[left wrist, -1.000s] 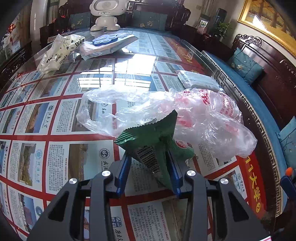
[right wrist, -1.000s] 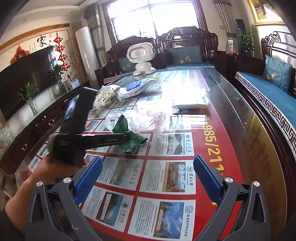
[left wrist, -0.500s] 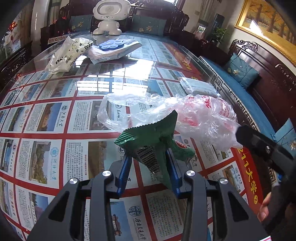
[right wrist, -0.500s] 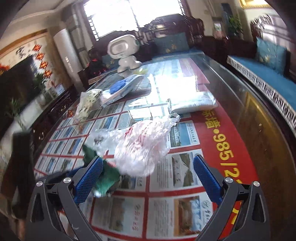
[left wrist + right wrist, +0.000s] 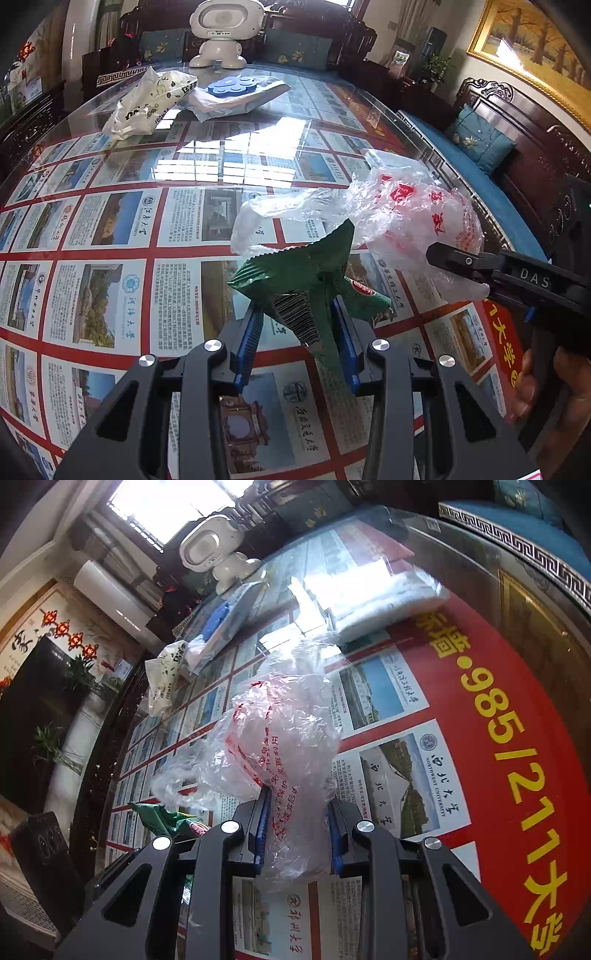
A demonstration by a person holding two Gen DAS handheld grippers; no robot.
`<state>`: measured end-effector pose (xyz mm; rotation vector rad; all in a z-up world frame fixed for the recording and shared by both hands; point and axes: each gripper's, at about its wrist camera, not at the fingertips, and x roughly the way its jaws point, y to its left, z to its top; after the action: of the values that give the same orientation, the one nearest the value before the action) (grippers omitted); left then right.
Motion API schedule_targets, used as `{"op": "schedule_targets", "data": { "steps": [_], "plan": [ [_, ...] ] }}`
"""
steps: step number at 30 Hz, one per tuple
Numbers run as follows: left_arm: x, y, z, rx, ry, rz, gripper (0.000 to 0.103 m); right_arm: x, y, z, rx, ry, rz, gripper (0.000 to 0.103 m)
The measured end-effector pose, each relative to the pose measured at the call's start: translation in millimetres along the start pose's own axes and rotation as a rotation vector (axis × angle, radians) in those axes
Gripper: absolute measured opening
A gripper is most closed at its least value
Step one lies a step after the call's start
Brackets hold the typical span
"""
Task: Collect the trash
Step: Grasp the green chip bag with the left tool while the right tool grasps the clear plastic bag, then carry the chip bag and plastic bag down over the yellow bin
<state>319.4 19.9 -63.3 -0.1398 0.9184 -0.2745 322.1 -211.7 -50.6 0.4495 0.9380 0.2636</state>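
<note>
Near the tabletop's [image 5: 110, 229] right edge, right tongs [image 5: 297, 825] now clench the plastic bag [image 5: 280, 731]; left tongs [image 5: 301, 332] grip the green wrapper [image 5: 299, 273], ready for bagging.

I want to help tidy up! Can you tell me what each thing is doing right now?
Left gripper: shut on green snack wrapper.
Green snack wrapper: crumpled, pinched between the left fingers.
Right gripper: shut on clear plastic bag.
Clear plastic bag: crumpled, held at one end.
White spotted bag: lying on the table.
Blue-lidded packet: lying flat on the table.
</note>
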Motion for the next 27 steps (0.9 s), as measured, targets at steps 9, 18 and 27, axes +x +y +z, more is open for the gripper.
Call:
{"op": "schedule_targets", "data": {
  "steps": [9, 18, 27],
  "plan": [
    [-63.1, -31.1, -43.0, 0.084, -0.048, -0.027, 0.039, -80.3, 15.7, -48.1, -0.261, -0.153, -0.150, 0.026],
    [-143.6, -77.2, -118.7, 0.208, -0.090, -0.091, 0.039, -153.5, 20.4, -124.3, -0.367, -0.195, -0.188, 0.025],
    [-204.7, -97.3, -192.7, 0.281, -0.105, -0.175, 0.039, -228.5, 28.0, -191.9, -0.404, -0.252, -0.212, 0.025]
  ]
}}
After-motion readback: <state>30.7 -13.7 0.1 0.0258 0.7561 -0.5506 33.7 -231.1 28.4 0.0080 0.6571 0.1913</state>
